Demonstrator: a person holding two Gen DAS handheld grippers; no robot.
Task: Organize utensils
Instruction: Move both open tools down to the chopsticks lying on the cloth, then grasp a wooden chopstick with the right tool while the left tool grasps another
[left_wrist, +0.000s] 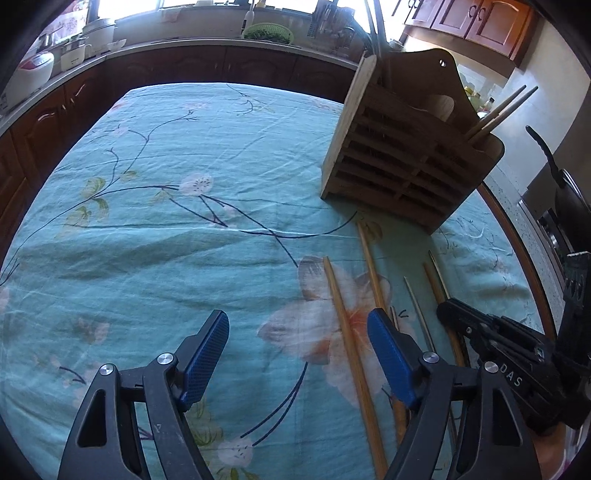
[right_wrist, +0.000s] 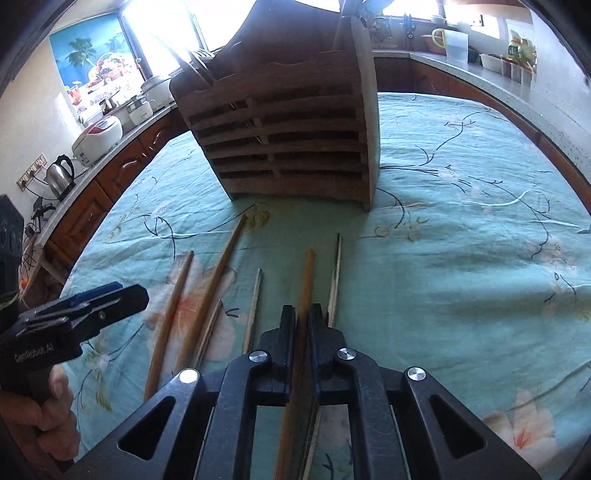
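Gripping one wooden chopstick in my clenched right gripper, left gripper released, holder ahead.

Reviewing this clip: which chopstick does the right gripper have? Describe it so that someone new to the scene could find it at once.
Start at the slatted wooden holder standing on the teal floral tablecloth; a row of chopsticks lies on the cloth in front of it. The held chopstick is the brown wooden one second from the right, beside a thin pale stick. Unlike its neighbours, it runs between the shut fingers of the right gripper.
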